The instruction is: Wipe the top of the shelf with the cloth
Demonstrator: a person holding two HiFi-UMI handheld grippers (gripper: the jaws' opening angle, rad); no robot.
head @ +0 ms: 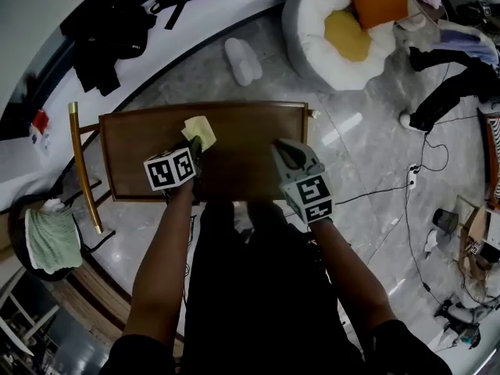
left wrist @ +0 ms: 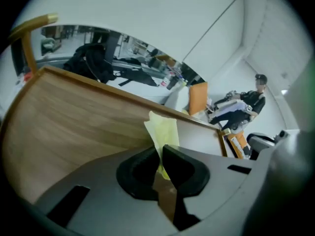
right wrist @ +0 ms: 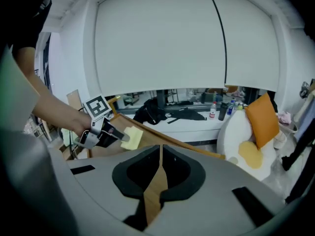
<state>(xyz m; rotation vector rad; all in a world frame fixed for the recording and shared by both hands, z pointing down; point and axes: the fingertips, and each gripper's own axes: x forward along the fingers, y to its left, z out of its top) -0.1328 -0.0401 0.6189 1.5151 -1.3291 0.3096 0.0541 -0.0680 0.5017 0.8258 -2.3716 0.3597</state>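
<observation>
While both forearms reach forward and down over the shelf (head: 250, 127), the left gripper (head: 195, 144) pinches the yellow cloth (head: 201, 129) over the middle of the wooden top. The right gripper (head: 283, 148) hovers nearby to its right, jaws together on nothing.

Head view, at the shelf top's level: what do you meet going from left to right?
green towel → brass rail → cloth → right gripper
</observation>
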